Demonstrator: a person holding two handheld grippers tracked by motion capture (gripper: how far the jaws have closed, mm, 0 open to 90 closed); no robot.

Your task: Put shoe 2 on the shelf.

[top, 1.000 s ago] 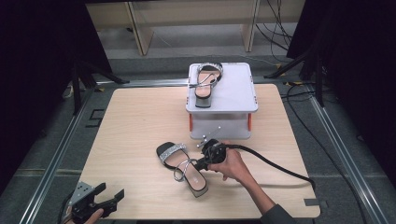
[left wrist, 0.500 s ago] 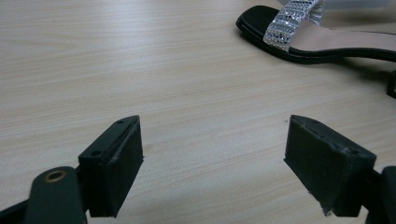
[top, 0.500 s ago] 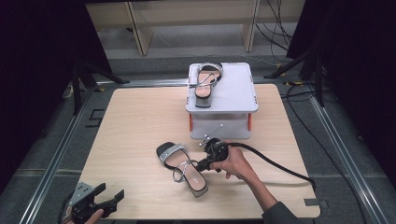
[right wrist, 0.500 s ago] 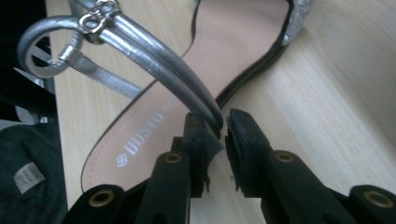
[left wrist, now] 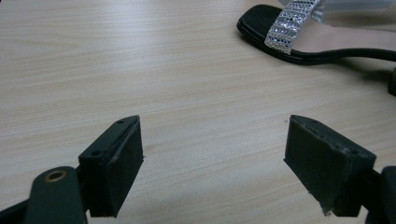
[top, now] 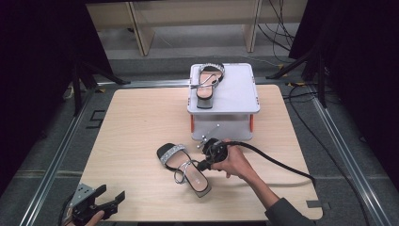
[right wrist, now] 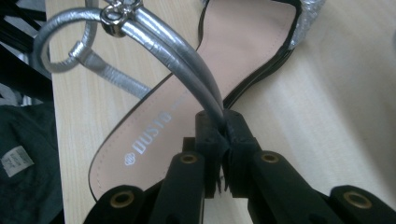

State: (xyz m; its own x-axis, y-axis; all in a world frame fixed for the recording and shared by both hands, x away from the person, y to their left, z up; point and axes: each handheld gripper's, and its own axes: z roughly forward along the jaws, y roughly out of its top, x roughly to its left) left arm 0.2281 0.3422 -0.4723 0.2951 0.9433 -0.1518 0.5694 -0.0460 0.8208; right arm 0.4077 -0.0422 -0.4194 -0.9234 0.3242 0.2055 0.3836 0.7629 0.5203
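Your right gripper [top: 201, 165] sits just right of centre in the high view, its jaws pressed together on the silver strap [right wrist: 184, 60] of the sandal [top: 183, 168] lying on the table [top: 136, 127]. In the right gripper view that strap arcs up from the pinch at lower centre to a small buckle [right wrist: 114, 14] at the top left, over a tan insole printed with a brand name (it reads DUSTO). The sandal's toe band is sparkly and points toward the upper left of the high view.

Your left gripper [top: 101, 202] is in the lower left corner of the high view, well apart from the sandal, jaws spread wide with only bare wood between them.

A second sandal [top: 207, 82] lies on the white box [top: 235, 92] at the upper centre.
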